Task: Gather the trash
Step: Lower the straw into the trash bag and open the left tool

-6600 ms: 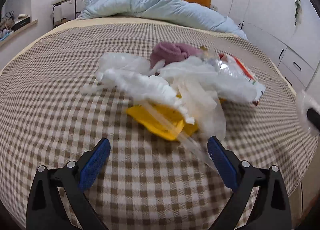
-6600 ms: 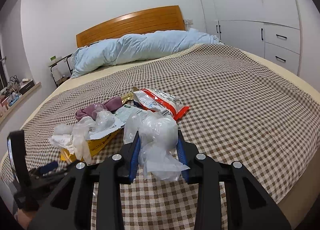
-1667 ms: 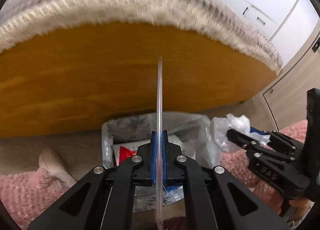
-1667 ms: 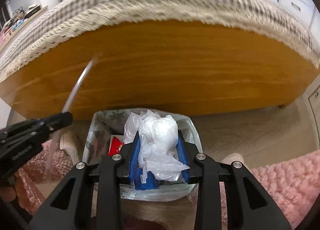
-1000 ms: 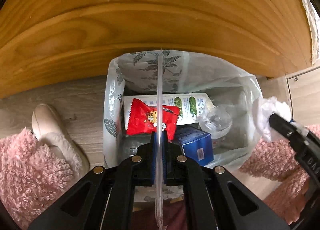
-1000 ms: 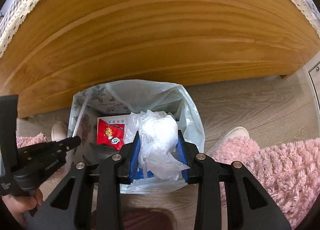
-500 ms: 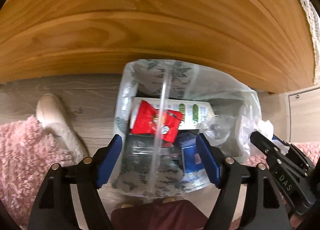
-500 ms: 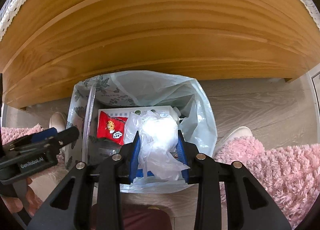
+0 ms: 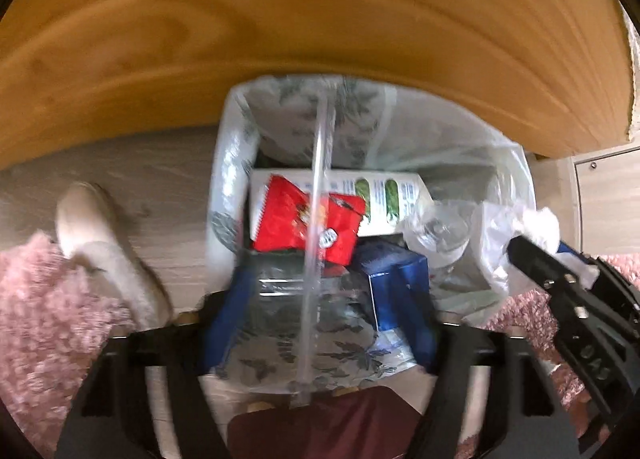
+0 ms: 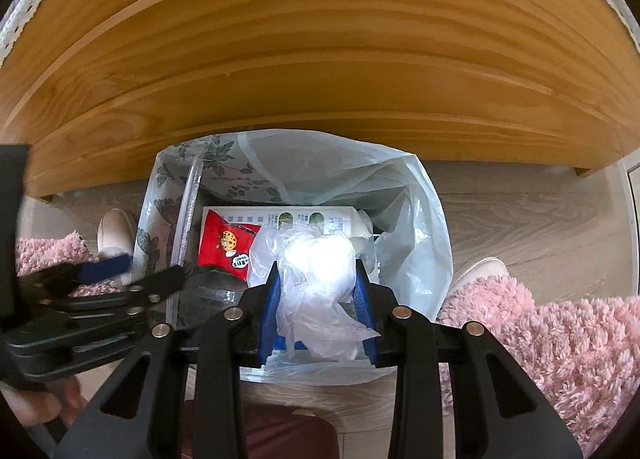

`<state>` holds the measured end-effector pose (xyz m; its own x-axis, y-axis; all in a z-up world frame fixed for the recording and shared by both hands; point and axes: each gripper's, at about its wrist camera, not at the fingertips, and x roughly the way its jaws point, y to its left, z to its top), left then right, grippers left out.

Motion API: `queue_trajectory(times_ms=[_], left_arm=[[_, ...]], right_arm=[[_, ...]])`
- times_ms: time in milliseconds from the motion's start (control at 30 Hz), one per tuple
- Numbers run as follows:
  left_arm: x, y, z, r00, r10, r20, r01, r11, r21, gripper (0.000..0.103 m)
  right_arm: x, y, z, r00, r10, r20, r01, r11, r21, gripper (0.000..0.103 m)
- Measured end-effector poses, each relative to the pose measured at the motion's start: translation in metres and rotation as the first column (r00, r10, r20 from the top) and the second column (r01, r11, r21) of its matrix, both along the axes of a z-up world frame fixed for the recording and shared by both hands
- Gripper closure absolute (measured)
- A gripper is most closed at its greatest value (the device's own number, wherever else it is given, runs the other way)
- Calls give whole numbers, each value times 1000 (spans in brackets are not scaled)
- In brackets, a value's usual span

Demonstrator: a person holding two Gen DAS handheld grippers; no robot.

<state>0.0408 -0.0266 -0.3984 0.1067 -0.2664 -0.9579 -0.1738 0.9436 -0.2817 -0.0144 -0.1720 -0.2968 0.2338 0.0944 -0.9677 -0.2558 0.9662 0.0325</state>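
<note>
A bag-lined trash bin stands on the floor against the bed's wooden footboard. My left gripper hangs over it. Its jaws are closing, and the pads stand apart from the clear plastic tube, which runs loose between them and leans in the bin. My right gripper is shut on a crumpled white plastic wad above the bin's mouth. A red snack packet, a white carton and a blue box lie inside.
The wooden footboard overhangs the far side of the bin. Cream slippers and pink fluffy fabric flank the bin on the pale wood floor. A hand holds the left gripper.
The left jaws came off the clear tube, spread wide, then narrowed somewhat; the tube now leans loose in the bin. The right gripper kept its hold on the wad.
</note>
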Motion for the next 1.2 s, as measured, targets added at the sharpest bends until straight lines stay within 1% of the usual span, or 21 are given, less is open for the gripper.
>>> queue_trajectory(times_ms=[33,67,100,200,267,333,367,400,467,567,633,833,867,933,967,1000,1033,1067,1100,1133,1200], left_arm=[[0,1,-6,1000,2,-11,-2,1000,-14,85],[0,3,-12,1000,6,-26,-6,1000,-16,98],[-1,4,-17,999,11,-43,-12,1000,-24,100],[-6,5,-32,992,32,-118,-46,992,-114,100],[-6,-4,-32,992,-4,-124,-10,994,-113,100],[-2,-23,-23,990,-120,-80,118,992,-33,100],[0,-36,-17,979,-195,-54,197,980,22,100],[1,-49,-12,964,-265,-34,267,961,67,100],[1,-68,-1,932,-363,-9,362,926,105,100],[-1,-101,9,821,-571,11,553,799,235,100],[5,-111,4,776,-631,-11,610,745,271,100],[27,-115,-26,684,-723,-97,703,619,349,100],[30,-112,-29,679,-728,-98,707,612,354,100],[37,-108,-31,686,-723,-81,691,612,384,97],[40,-105,-30,693,-717,-71,684,624,379,97],[43,-100,-29,707,-704,-68,676,646,354,91],[44,-97,-28,719,-692,-65,669,663,336,74],[45,-94,-26,729,-683,-57,660,677,327,61],[45,-91,-23,736,-675,-46,650,687,326,39],[44,-87,-18,746,-665,-20,634,701,328,34],[45,-79,-11,766,-643,1,611,729,308,34]], right_arm=[[0,0,1,1000,1,4,-1,1000,2,69],[0,0,1,1000,1,8,-1,1000,3,69],[0,0,1,1000,0,10,0,1000,3,69],[0,-4,4,1000,-13,10,13,1000,13,69],[2,-6,6,1000,-25,14,24,999,20,69],[4,-9,9,999,-41,22,40,999,35,69],[5,-12,12,999,-48,27,46,998,41,69],[6,-13,14,998,-54,33,53,998,43,69],[6,-18,17,997,-68,47,66,997,28,69],[6,-31,16,993,-109,46,110,994,-13,69],[7,-39,13,990,-141,22,141,990,-11,69],[13,-52,3,981,-192,-23,192,981,-3,69],[14,-53,0,979,-199,-34,199,980,1,69],[17,-56,-4,975,-214,-57,215,977,7,69],[18,-58,-7,973,-221,-66,222,975,7,69],[19,-59,-8,971,-226,-72,227,974,6,69],[20,-59,-11,970,-229,-80,231,973,6,69],[19,-59,-12,969,-230,-84,232,973,6,69],[19,-57,-14,969,-231,-89,232,973,5,69],[19,-56,-15,969,-229,-94,231,973,4,69],[19,-56,-19,969,-225,-100,226,974,4,69]])
